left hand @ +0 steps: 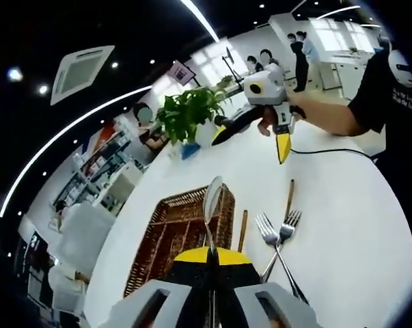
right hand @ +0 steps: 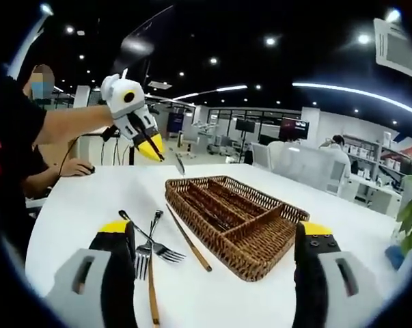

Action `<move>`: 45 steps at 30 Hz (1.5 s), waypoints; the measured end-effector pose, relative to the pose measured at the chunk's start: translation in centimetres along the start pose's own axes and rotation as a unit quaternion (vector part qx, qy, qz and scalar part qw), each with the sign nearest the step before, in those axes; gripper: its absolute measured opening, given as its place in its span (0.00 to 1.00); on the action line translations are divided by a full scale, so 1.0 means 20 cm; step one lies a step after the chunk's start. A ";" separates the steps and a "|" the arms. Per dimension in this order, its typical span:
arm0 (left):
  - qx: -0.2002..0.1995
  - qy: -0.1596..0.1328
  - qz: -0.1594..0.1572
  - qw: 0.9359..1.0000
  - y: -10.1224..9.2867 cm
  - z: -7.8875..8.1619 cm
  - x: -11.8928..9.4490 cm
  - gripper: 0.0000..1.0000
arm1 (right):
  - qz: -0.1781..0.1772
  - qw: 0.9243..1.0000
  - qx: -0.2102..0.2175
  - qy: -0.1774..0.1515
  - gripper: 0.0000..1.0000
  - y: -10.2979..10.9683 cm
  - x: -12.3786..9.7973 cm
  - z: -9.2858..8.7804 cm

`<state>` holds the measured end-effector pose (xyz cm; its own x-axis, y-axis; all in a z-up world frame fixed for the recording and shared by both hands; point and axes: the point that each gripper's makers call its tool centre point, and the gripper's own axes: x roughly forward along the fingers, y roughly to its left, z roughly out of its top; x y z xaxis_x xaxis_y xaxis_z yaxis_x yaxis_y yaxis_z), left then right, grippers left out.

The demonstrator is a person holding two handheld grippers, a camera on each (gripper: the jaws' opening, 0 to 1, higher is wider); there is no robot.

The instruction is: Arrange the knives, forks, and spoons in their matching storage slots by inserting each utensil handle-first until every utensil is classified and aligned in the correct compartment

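Note:
My left gripper point(left hand: 211, 257) is shut on the handle of a metal spoon point(left hand: 212, 198), whose bowl stands up above the wicker cutlery tray point(left hand: 166, 239). In the right gripper view the same gripper point(right hand: 154, 147) hangs over the tray's far left corner with the spoon point(right hand: 180, 164) seen edge-on. My right gripper point(right hand: 216, 234) is open, its jaws wide apart in front of the tray point(right hand: 260, 256). It also hangs high over the table in the left gripper view point(left hand: 253, 141). Two forks point(left hand: 275, 236) point(right hand: 149, 247) lie crossed on the white table beside the tray.
Two wooden-handled pieces point(right hand: 189, 247) point(right hand: 152, 295) lie by the forks. The tray has several long slots and one cross slot. A potted plant point(left hand: 188, 113) and a black cable point(left hand: 328, 152) are at the table's far side. People stand behind.

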<state>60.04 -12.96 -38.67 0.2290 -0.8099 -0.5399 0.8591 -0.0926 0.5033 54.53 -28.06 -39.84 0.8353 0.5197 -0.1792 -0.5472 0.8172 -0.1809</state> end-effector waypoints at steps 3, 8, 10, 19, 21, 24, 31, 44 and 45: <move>0.000 0.001 0.000 1.000 0.05 -0.02 0.02 0.00 | -0.001 1.000 0.009 -0.002 1.00 -0.01 0.00 -0.01; 0.005 0.004 0.004 1.000 0.15 -0.03 0.05 0.00 | -0.002 1.000 0.019 0.001 1.00 -0.03 0.01 -0.02; 0.007 0.007 0.004 1.000 0.18 -0.04 0.07 0.00 | -0.001 1.000 0.020 0.003 1.00 -0.03 0.01 -0.03; 0.007 0.018 0.003 1.000 0.29 -0.15 0.17 0.00 | -0.005 0.999 0.035 -0.001 1.00 -0.06 0.00 -0.03; 0.005 0.019 0.005 1.000 0.32 -0.17 0.19 0.00 | -0.008 0.999 0.038 0.009 1.00 -0.06 0.01 -0.06; 0.004 0.019 -0.002 1.000 0.35 -0.21 0.24 0.00 | -0.012 0.999 0.024 0.022 1.00 -0.06 0.01 -0.07; 0.005 0.018 -0.004 1.000 0.45 -0.26 0.33 0.00 | -0.014 0.999 0.041 0.025 1.00 -0.09 0.03 -0.11; 0.036 0.014 -0.004 0.999 0.67 -0.26 0.48 0.00 | -0.019 0.998 0.054 0.028 1.00 -0.14 0.02 -0.14; 0.036 0.013 -0.004 0.999 0.69 -0.25 0.49 0.00 | -0.019 0.998 0.054 0.027 1.00 -0.14 0.02 -0.15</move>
<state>76.50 -19.25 -40.45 0.2357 -0.7938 -0.5607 0.8257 -0.1407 0.5462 56.18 -30.86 -42.22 0.8498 0.4755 -0.2275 -0.5035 0.8599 -0.0836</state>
